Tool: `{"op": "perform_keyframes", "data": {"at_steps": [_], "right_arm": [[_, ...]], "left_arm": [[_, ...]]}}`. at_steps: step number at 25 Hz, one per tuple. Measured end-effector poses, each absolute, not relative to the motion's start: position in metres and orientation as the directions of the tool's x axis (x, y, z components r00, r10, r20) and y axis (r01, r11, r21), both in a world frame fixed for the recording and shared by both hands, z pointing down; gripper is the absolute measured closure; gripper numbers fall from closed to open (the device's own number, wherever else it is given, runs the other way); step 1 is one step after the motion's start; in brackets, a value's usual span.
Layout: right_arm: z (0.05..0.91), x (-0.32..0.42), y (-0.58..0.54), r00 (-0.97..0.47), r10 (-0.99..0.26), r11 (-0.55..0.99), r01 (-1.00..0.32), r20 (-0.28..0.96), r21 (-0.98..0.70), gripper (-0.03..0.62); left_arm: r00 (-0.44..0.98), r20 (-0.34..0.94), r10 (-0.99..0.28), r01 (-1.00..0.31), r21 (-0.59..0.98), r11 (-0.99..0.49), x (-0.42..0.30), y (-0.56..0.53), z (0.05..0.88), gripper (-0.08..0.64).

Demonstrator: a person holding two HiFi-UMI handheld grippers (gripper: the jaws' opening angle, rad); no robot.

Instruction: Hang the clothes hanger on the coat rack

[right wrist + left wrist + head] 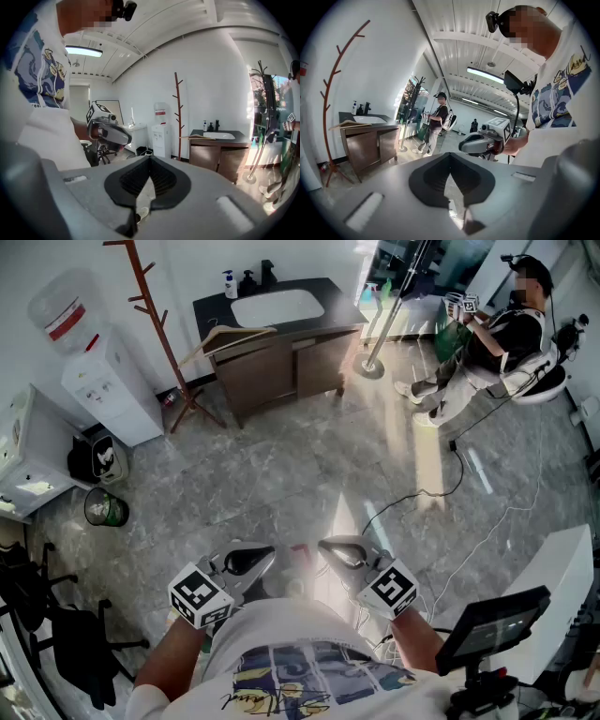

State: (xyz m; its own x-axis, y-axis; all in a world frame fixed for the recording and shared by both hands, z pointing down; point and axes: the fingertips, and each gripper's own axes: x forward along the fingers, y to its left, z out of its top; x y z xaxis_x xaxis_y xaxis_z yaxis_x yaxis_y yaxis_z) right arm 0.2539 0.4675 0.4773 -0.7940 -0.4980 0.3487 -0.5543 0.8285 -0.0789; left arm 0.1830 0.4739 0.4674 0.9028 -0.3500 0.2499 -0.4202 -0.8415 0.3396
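The red-brown coat rack (pixel 155 315) stands at the far left wall, next to the sink cabinet (pixel 281 357). A wooden clothes hanger (pixel 225 337) lies on the cabinet's left top edge, sticking out over it. Both grippers are close to my body, far from the hanger and the rack. My left gripper (pixel 265 556) and right gripper (pixel 328 546) are shut and hold nothing. The left gripper view shows the rack (pixel 329 108), the hanger (pixel 349 124) and the right gripper (pixel 480 143). The right gripper view shows the rack (pixel 178 117), the hanger (pixel 200 137) and the left gripper (pixel 112 133).
A water dispenser (pixel 103 381) and a small bin (pixel 105 509) stand at the left wall. A black office chair (pixel 56 634) is at the lower left. Another person (pixel 487 343) sits at the back right. Cables (pixel 412 502) run over the floor toward a white desk (pixel 562 587).
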Motion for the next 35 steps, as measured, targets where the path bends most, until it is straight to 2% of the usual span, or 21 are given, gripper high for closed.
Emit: {"op": "perform_keyframes", "data": {"at_steps": [17,24,31,35], "right_arm": [[0.478,0.128,0.334,-0.794,-0.445,0.864,-0.503,0.415,-0.036,0.588],[0.476,0.061,0.276,-0.803,-0.436,0.872,-0.489,0.407,-0.03,0.522],[0.485,0.064,0.199,-0.806,-0.411,0.878,-0.475,0.426,-0.053,0.515],[0.491,0.067,0.135,-0.828,-0.382,0.895,-0.442,0.41,-0.058,0.514]], "left_arm": [[0.86,0.206,-0.468,-0.511,0.376,-0.773,0.054,0.343,0.466,0.558],[0.846,0.205,-0.492,-0.531,0.393,-0.751,-0.006,0.284,0.475,0.557],[0.835,0.188,-0.517,-0.54,0.46,-0.705,-0.014,0.206,0.489,0.498],[0.801,0.211,-0.561,-0.588,0.457,-0.668,-0.017,0.14,0.499,0.475]]}}
